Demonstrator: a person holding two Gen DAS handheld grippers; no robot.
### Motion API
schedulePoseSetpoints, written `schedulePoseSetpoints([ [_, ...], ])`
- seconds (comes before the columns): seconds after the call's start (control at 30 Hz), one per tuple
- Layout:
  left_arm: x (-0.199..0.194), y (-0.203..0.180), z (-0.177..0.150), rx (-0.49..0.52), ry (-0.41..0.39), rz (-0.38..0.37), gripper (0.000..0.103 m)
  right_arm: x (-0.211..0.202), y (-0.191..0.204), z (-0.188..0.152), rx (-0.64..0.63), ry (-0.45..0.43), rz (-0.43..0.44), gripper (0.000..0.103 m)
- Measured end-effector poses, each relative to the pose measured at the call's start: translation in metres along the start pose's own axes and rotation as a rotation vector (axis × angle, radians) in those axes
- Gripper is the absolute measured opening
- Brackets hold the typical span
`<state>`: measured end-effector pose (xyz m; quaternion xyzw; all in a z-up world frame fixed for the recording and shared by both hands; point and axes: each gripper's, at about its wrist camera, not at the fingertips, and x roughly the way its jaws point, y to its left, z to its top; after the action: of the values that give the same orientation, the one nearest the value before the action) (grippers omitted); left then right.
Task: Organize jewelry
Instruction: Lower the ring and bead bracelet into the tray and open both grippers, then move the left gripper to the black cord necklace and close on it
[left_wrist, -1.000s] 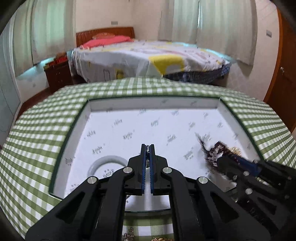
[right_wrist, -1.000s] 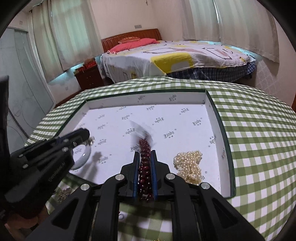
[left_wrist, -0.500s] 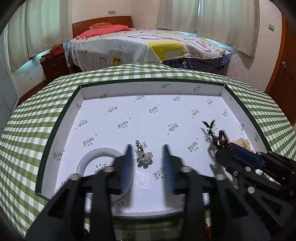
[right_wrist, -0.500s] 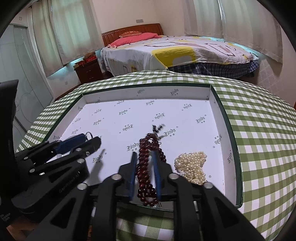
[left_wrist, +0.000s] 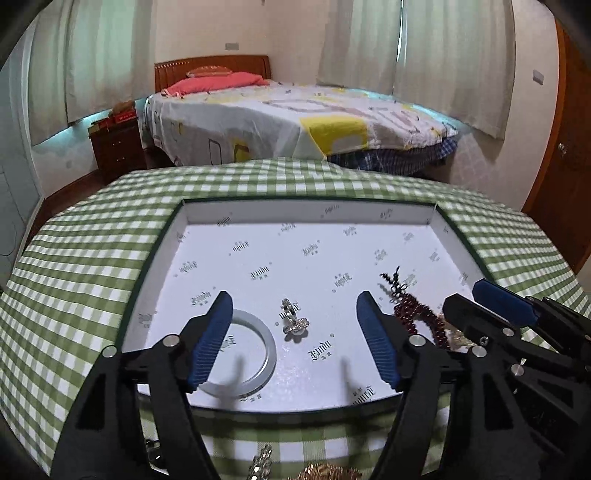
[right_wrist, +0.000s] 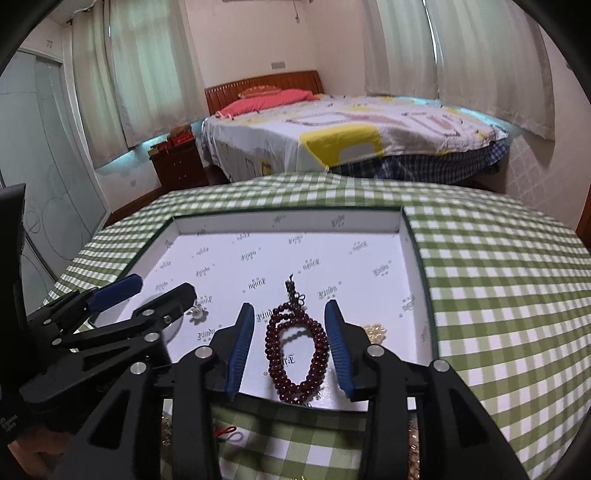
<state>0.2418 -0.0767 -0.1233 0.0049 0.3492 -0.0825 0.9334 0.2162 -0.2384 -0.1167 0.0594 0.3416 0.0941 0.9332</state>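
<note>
A bed with a red pillow is seen behind. Pale curtains are hung by it. A brown cabinet is placed beside it.

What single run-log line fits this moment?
left gripper: open, opening, charm released | right gripper: open, opening, beads released | both in box

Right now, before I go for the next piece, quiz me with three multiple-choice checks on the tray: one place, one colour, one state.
1. Where does the silver charm lie?
A. inside the white bangle
B. beside the bangle, on the tray floor
C. on the checked cloth

2. What colour is the bead bracelet?
A. dark red
B. green
C. white

3. How stands the right gripper?
A. shut on the bracelet
B. shut, empty
C. open, pads off the bracelet

Key: B, the charm sits right of the ring; A, its beads are dark red; C, gaps show on both sides.
</note>
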Motion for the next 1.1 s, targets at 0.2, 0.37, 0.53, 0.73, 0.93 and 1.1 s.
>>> schedulePoseSetpoints([
  [0.2, -0.025, 0.004, -0.006, 0.000, -0.043, 0.018, 0.078, -0.021, 0.000, -0.005, 0.003, -0.031, -0.011, 0.044],
  [0.37, -0.042, 0.008, -0.016, 0.012, -0.056, 0.048, 0.080, -0.031, -0.001, -0.013, -0.004, -0.032, -0.030, 0.052],
  [0.53, -0.052, 0.017, -0.029, -0.005, -0.041, 0.067, 0.081, -0.037, -0.001, -0.025, -0.004, -0.023, -0.039, 0.057],
  [0.73, -0.060, 0.025, -0.045, -0.020, -0.018, 0.088, 0.081, -0.041, -0.001, -0.039, -0.010, -0.009, -0.043, 0.057],
  [0.93, -0.069, 0.027, -0.058, -0.022, -0.011, 0.098, 0.081, -0.046, -0.003, -0.053, -0.009, -0.007, -0.047, 0.057],
  [1.1, -0.075, 0.030, -0.066, -0.021, -0.014, 0.104, 0.081, -0.051, -0.004, -0.061, -0.005, -0.014, -0.051, 0.057],
])
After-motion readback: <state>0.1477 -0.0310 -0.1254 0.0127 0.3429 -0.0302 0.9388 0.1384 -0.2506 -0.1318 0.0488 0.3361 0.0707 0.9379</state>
